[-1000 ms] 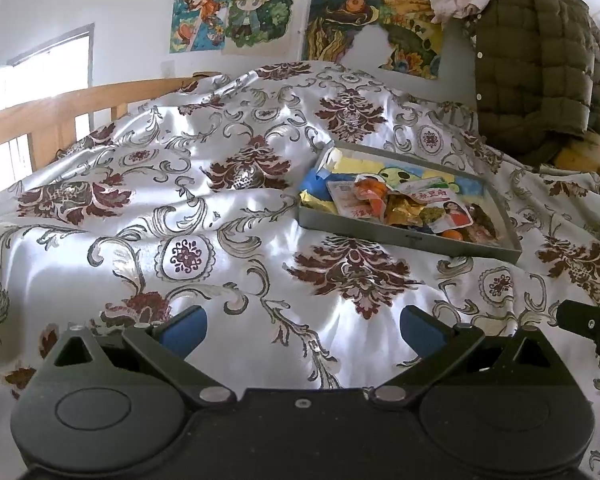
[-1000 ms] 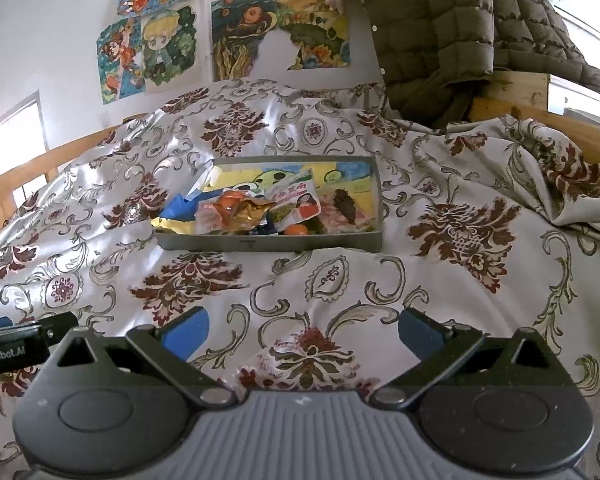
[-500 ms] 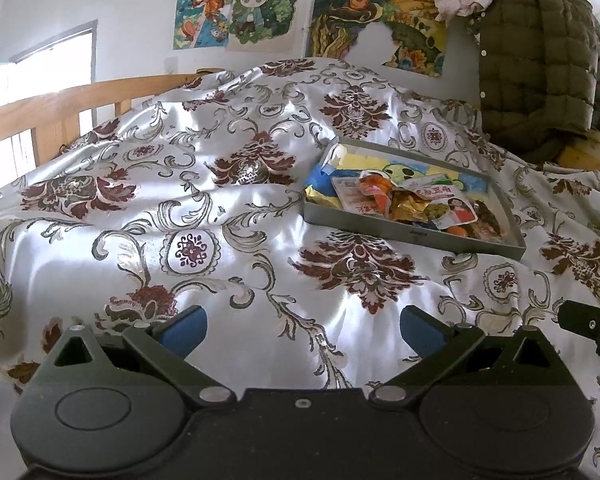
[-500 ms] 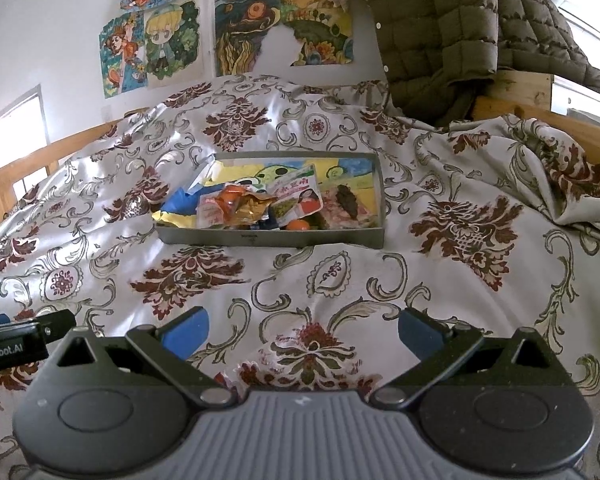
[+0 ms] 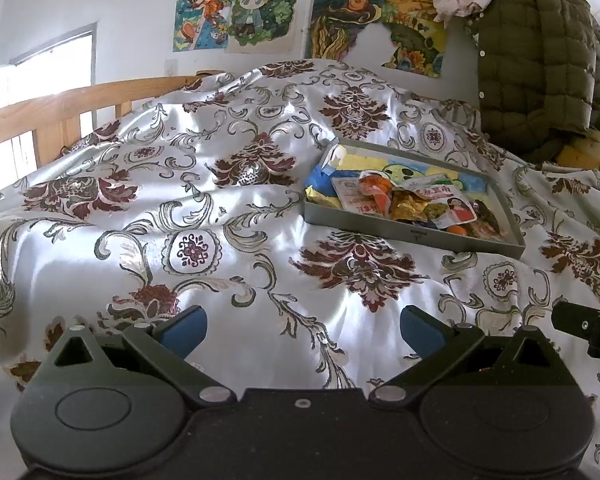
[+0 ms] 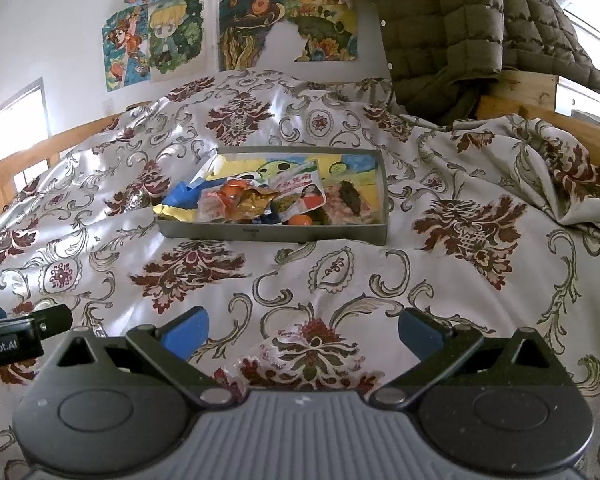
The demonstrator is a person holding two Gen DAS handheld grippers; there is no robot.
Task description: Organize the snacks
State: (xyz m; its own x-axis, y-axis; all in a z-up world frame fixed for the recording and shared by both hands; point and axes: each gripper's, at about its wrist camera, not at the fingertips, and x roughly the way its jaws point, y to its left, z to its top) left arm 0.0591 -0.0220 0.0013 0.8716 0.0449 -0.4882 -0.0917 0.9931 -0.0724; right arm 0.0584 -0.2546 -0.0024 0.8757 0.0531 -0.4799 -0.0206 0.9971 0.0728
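Note:
A shallow grey tray (image 5: 416, 235) (image 6: 272, 233) lies on the patterned bedspread, holding a heap of snack packets (image 5: 404, 200) (image 6: 260, 200) in orange, gold, blue and white wrappers. My left gripper (image 5: 303, 328) is open and empty, low over the bedspread, well short and left of the tray. My right gripper (image 6: 302, 330) is open and empty, also short of the tray, roughly facing its front wall. Each gripper's body shows at the edge of the other's view.
The white and maroon satin bedspread (image 5: 180, 208) covers the whole bed, with folds at the right (image 6: 560, 184). A wooden bed rail (image 5: 60, 112) runs at the left. An olive quilted jacket (image 5: 540, 68) hangs at the back right, and posters (image 6: 228, 28) cover the wall.
Both views have crept slightly nearer to the tray. Both grippers stay open and empty.

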